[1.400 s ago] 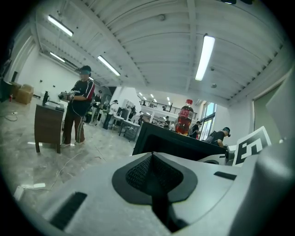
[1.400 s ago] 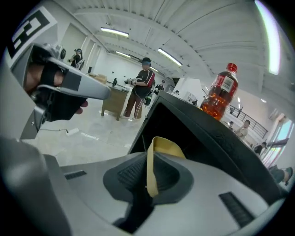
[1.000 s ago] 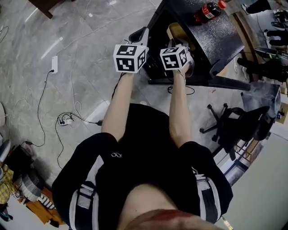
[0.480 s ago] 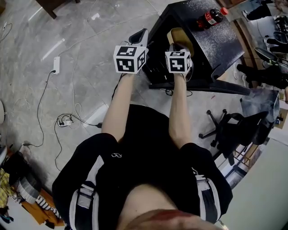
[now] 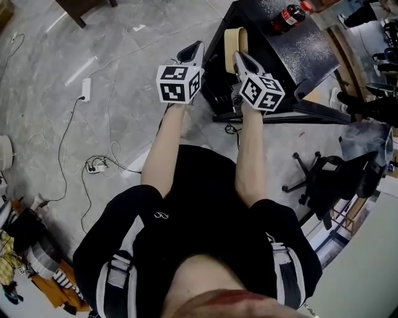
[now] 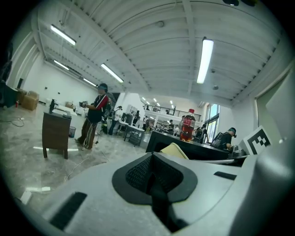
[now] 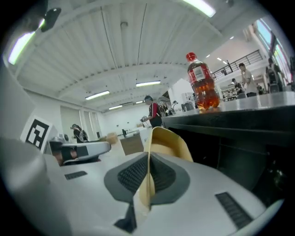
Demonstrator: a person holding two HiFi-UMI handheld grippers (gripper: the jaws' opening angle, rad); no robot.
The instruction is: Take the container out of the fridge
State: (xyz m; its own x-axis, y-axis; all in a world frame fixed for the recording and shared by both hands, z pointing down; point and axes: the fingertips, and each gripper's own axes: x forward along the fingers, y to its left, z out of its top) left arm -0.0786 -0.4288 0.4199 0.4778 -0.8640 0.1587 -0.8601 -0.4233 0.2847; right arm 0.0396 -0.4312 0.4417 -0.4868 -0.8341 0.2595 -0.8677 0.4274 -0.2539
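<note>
A pale tan container (image 5: pixel 234 37) hangs in front of the open black fridge (image 5: pixel 292 49), turned edge-on in the head view. My right gripper (image 5: pixel 239 59) is shut on its thin wall; in the right gripper view the container (image 7: pixel 167 143) rises from between the closed pads of that gripper (image 7: pixel 148 173). My left gripper (image 5: pixel 193 49) is held just left of it, shut and empty (image 6: pixel 154 173). From the left gripper view the container (image 6: pixel 175 150) shows past the jaw tips, apart from them.
A cola bottle (image 5: pixel 289 13) stands on the fridge top (image 7: pixel 203 83). The fridge door (image 5: pixel 317 112) hangs open to the right. A black office chair (image 5: pixel 326 177) sits at the right. Cables and a power strip (image 5: pixel 85 90) lie on the floor at the left.
The right gripper has rolled to the right and turned the container from face-on to edge-on, a little farther forward. The left gripper has hardly moved.
</note>
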